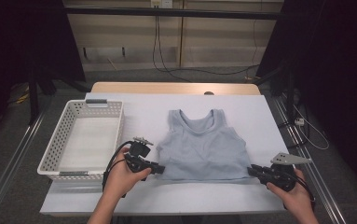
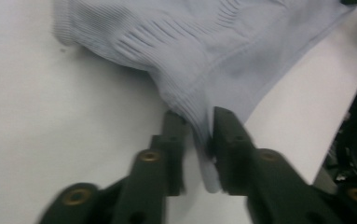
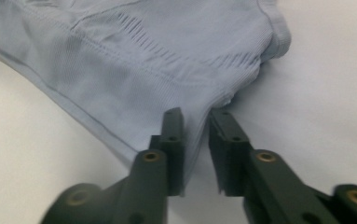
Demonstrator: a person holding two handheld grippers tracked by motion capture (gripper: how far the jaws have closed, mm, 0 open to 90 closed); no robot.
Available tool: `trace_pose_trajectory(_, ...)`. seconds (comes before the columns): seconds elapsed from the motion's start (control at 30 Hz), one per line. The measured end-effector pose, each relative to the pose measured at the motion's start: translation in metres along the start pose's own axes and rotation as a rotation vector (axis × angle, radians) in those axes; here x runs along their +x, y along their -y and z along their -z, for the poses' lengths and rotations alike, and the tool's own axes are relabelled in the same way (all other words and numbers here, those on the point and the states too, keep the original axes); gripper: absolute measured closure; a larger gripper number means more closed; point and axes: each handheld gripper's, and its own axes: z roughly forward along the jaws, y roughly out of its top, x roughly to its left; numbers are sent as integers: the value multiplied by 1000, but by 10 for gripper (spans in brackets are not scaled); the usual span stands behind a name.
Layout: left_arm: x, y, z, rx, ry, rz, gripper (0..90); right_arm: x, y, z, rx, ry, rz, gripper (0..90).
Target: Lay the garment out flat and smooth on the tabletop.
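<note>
A pale blue ribbed tank top (image 1: pixel 199 149) lies flat on the white table (image 1: pixel 143 109), neck away from me. My left gripper (image 1: pixel 161 169) is at its bottom left corner, my right gripper (image 1: pixel 253 170) at its bottom right corner. In the left gripper view the hem corner (image 2: pixel 204 140) runs between the jaws of the left gripper (image 2: pixel 197 122), which stand a little apart, with a gap beside the cloth. In the right gripper view the fabric's edge (image 3: pixel 192 140) sits between the slightly parted jaws of the right gripper (image 3: pixel 195 116), loose.
A white perforated plastic basket (image 1: pixel 55 149), nothing in it, stands on the table's left part, close to my left hand. The table's front edge runs just below both hands. Beyond the far edge are floor, cables and dark curtains.
</note>
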Motion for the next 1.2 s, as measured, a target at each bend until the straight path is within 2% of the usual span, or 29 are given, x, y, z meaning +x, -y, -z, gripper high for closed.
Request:
trace_pose_trajectory(0.13,1,-1,1,-25,-40,-30,545,1,-2,0,-32,-2,-5,654)
trace_pose_trajectory(0.2,0,-3,1,-35,-35,-33,498,3,-4,-1,-39,-1,-9,586)
trace_pose_trajectory(0.3,-1,-6,0,-49,-58,-61,412,5,-5,-3,-43,6,0,517)
trace_pose_trajectory(0.37,-1,-7,0,-59,-59,-62,389,6,-6,-5,-48,0,9,499)
trace_pose_trajectory(0.5,1,-11,0,-63,-75,-73,317,5,-6,-5,-57,1,-6,433)
trace_pose_trajectory(0.63,1,-16,0,-81,-109,-96,241,3,-7,-3,-83,11,-25,362)
trace_pose_trajectory(0.93,1,-34,-2,-113,-116,-125,184,2,-7,-5,-98,23,-36,283)
trace_pose_trajectory(1.2,11,-46,-4,-123,-112,-123,166,1,-6,-6,-99,22,-42,263)
